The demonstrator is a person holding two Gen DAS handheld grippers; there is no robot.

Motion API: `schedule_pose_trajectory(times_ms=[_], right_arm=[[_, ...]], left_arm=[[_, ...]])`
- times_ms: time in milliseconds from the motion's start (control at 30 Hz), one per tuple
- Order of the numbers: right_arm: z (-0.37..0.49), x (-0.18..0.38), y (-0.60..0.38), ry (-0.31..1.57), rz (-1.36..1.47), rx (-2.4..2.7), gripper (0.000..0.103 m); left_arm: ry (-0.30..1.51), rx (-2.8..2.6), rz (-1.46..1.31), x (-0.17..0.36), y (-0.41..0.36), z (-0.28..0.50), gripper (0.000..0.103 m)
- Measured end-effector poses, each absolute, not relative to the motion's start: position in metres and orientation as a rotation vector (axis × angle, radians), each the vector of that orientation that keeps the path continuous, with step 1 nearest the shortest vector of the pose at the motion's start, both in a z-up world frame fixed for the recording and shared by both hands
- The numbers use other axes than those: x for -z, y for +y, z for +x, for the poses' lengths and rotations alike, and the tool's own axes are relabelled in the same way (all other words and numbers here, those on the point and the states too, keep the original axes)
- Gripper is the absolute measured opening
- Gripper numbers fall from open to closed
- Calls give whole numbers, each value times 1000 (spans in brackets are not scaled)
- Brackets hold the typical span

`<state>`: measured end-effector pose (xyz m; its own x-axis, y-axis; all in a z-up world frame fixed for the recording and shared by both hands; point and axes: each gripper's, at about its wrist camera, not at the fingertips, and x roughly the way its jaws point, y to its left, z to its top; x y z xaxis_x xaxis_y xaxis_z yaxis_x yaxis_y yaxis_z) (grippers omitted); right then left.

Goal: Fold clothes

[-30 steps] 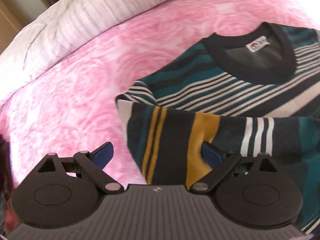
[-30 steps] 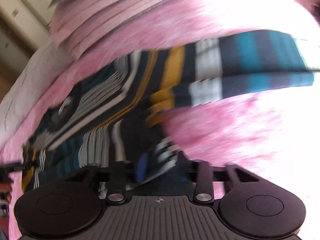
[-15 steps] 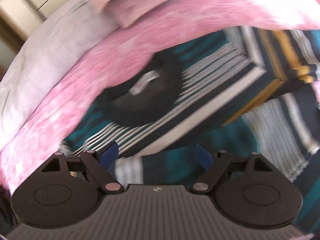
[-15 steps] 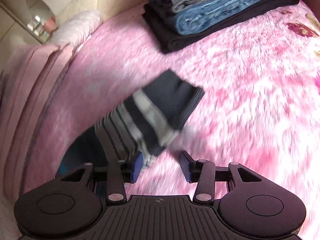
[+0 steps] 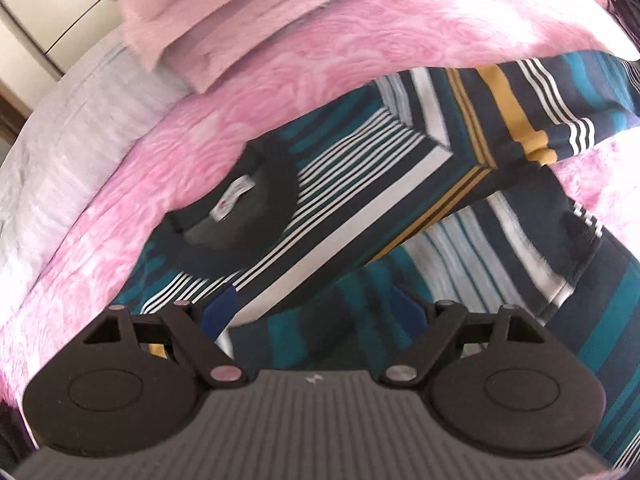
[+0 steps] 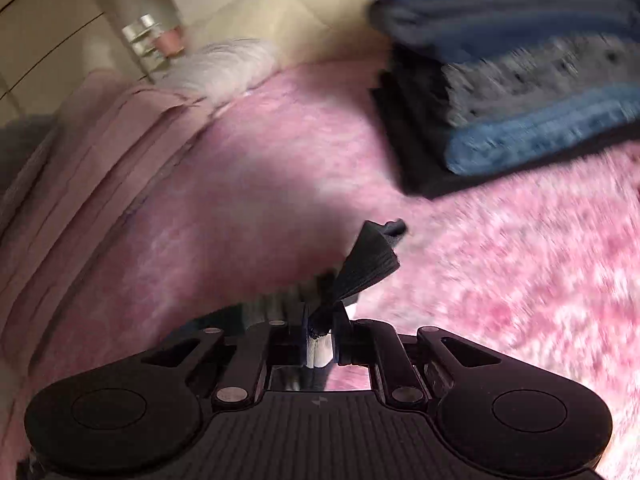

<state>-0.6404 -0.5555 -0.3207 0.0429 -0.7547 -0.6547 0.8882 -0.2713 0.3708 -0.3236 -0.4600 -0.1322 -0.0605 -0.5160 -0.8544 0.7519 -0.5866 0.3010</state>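
sweater: striped sweater lies on the pink blanket, collar and label up; one sleeve stretches out to the side, off the body
progress: early, by my judgement; the far sleeve is not yet folded across, the near side already looks doubled over the body; body folds are left
right gripper: right gripper is pressed together on the sleeve cuff; dark ribbed cloth sticks out past the tips
left gripper: left gripper is spread wide, low over the sweater near the collar; it holds nothing; contact with the cloth i cannot tell
around: folded jeans stack sits beyond the cuff; pale pink bedding lies folded past the sweater
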Motion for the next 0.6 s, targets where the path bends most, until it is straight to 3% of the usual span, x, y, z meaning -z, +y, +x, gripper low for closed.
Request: schedule_pose_trajectory(times_ms=[167,300,467,600], right_arm=[[-474,234,-546,227,540,1299,10],[-311,199,-477,225,306,897,10],[-153,281,-396,507,274,471,10],[-108,326,-378,642,330,443,10]], left_arm=[[325,1759,1236,116,-445,-253,82],[362,1696,1194,105,-429,-174,82],[445,1599,1147,107,-415,-82,82],[484,1579,1113,115,-407,-38,82]])
